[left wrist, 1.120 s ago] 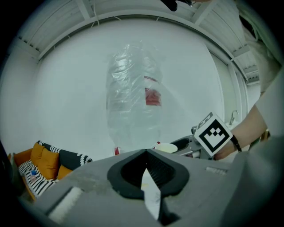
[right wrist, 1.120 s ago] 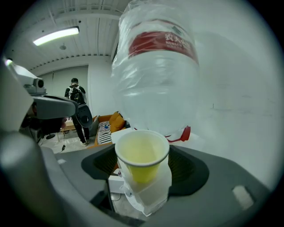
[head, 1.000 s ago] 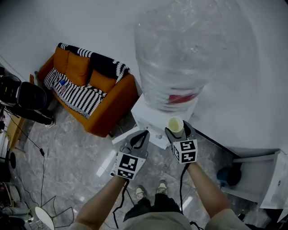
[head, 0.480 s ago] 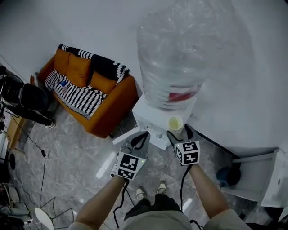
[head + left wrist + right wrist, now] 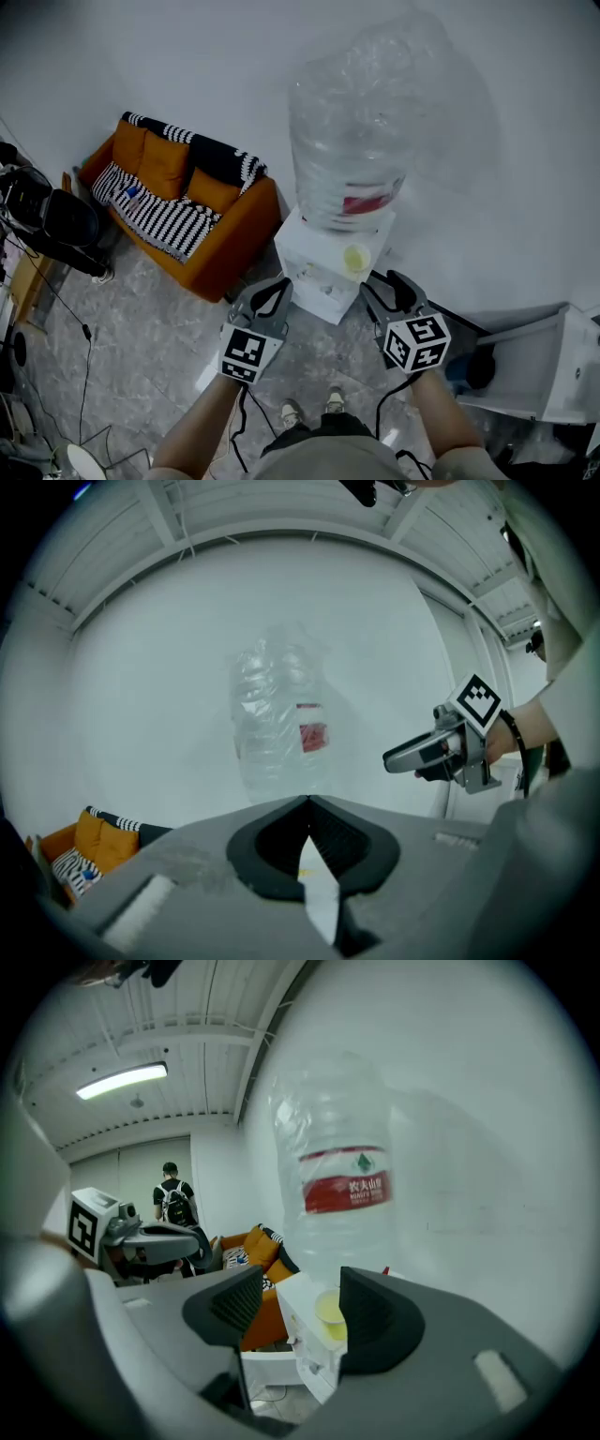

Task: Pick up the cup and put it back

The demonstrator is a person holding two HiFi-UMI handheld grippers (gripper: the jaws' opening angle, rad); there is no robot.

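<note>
A pale yellow cup (image 5: pixel 356 258) stands on top of the white water dispenser (image 5: pixel 314 272), right at the foot of the big clear bottle (image 5: pixel 352 159). My right gripper (image 5: pixel 385 281) hangs a little short of the cup and to its right; its jaws are closing with nothing between them. In the right gripper view the cup (image 5: pixel 329 1315) shows beyond the gap of the jaws, not touched by them. My left gripper (image 5: pixel 267 289) is held left of the dispenser, shut and empty, its pads meeting at the tips (image 5: pixel 307 803).
An orange sofa (image 5: pixel 202 211) with a striped blanket stands to the left. A white cabinet (image 5: pixel 539 370) is at the right. Chairs and cables (image 5: pixel 47 220) fill the far left floor. A person with a backpack (image 5: pixel 174 1206) stands far off.
The cup was between my right gripper's jaws a second ago; the gripper has since drawn back toward me and the cup stays on the dispenser. My left gripper also shifted back and left.
</note>
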